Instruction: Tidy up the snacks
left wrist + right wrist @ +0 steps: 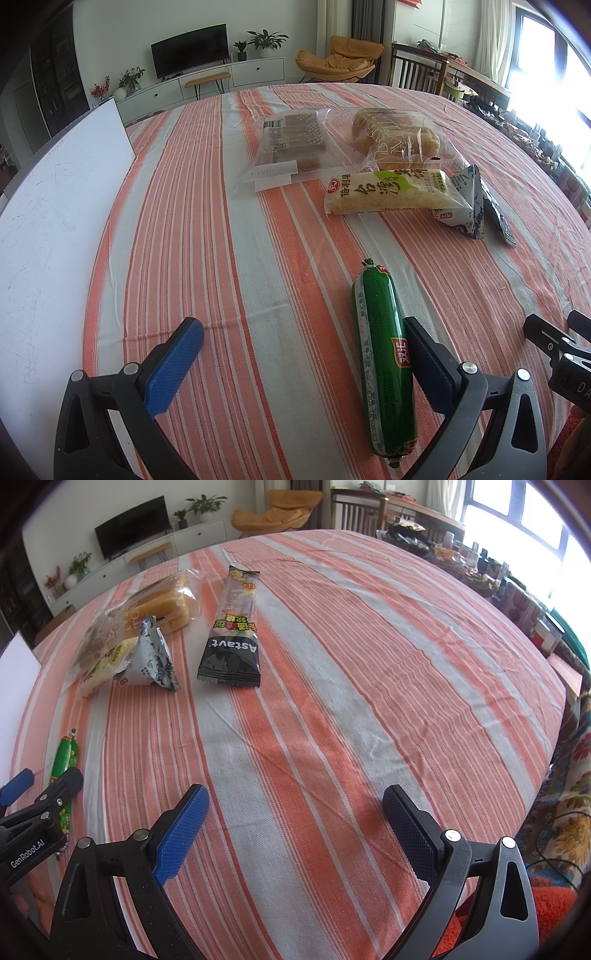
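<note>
A green sausage stick [384, 354] lies on the striped tablecloth between my left gripper's [301, 336] open fingers, close against the right finger [428, 362]. Farther off lie a clear pack of brown biscuits [288, 147], a bagged bread loaf [395, 134], a rice cracker pack [391, 192] and a small blue-white pouch [469, 206]. In the right wrist view my right gripper [295, 812] is open over bare cloth. A black Astavt candy bag [234, 631] lies ahead of it. The pouch [151, 657], the loaf [162, 602] and the sausage [64, 760] lie to its left.
A white board [55, 221] covers the table's left side. The left gripper's frame [40, 812] shows at the right wrist view's left edge. Cluttered shelves [517, 602] and a patterned fabric [569, 812] border the table on the right. A TV, plants and an orange chair stand beyond.
</note>
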Demonstrator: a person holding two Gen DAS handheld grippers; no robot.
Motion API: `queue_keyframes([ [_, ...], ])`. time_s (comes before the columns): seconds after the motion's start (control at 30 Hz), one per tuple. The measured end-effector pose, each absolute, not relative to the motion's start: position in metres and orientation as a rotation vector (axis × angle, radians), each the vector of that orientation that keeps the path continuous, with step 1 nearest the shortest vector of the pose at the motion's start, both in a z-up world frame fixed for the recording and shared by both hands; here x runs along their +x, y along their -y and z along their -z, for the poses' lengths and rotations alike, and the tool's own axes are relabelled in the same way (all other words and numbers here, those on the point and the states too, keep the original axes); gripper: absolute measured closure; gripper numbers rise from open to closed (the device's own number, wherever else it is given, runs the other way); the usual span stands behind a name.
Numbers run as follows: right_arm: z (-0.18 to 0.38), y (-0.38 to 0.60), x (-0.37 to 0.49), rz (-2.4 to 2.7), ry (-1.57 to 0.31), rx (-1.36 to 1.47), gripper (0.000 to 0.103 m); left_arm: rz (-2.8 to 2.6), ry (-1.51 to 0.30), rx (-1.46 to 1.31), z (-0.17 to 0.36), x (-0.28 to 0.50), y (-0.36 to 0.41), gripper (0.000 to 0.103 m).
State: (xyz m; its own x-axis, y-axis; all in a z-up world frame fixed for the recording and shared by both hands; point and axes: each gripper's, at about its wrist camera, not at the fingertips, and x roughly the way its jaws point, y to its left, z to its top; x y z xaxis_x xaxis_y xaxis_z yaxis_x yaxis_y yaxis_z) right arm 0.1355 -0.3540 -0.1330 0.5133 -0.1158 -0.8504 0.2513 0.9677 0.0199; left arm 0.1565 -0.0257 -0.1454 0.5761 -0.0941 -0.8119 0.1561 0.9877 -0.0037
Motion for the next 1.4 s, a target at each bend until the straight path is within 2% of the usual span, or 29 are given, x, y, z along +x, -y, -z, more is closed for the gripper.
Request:
queue_keyframes([
  [1.4, 0.1314, 0.3563, 0.1339, 0.210, -1.005, 0.163, 0.006, 0.147, -0.946, 0.071, 0.1453, 0.1566, 0.0256, 0.000],
])
